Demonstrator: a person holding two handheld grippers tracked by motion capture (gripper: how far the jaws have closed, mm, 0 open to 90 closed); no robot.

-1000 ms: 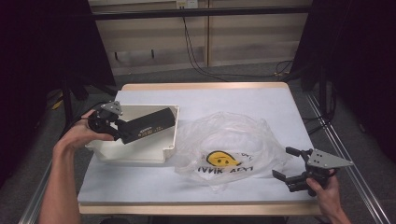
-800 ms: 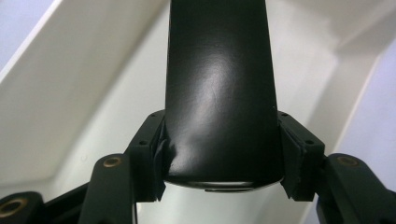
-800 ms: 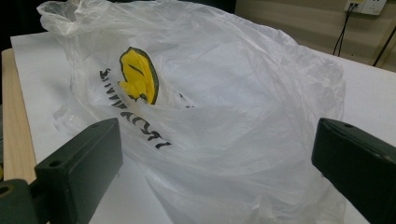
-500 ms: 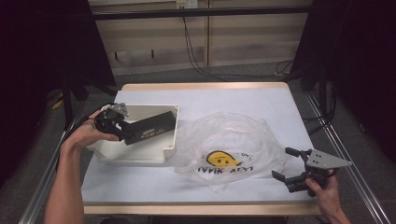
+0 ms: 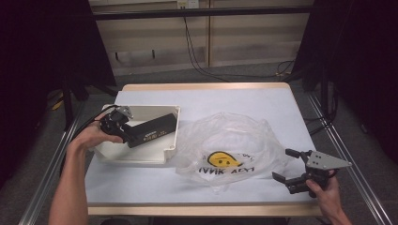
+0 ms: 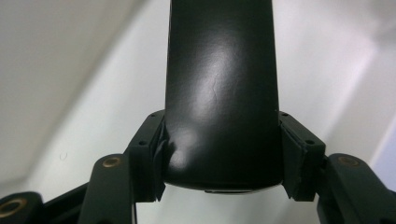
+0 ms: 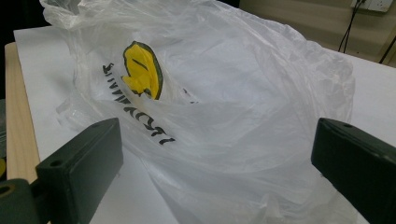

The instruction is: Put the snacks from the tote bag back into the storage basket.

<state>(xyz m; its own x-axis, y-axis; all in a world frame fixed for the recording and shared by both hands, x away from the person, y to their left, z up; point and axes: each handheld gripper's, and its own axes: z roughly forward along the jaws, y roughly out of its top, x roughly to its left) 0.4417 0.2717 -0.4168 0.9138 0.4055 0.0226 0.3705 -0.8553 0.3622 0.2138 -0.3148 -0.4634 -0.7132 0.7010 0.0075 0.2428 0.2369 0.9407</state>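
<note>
Your left gripper [image 5: 123,133] has its jaws clenched on one end of the black case [image 5: 152,132], whose long axis runs straight out ahead of them over the white bin [image 5: 141,157], while your right gripper [image 5: 287,165] rests released beside the plastic bag [image 5: 234,140].

High overview; 2 close views along jaws

In your left gripper view, the black case [image 6: 223,93] clamped between the pads runs past the top edge, so its far end is cut off. From above, your left gripper [image 5: 123,136] hides the case's near end. The inverted black lettering on the plastic bag [image 5: 227,140] beside your right gripper [image 5: 286,165] is unreadable.
</note>
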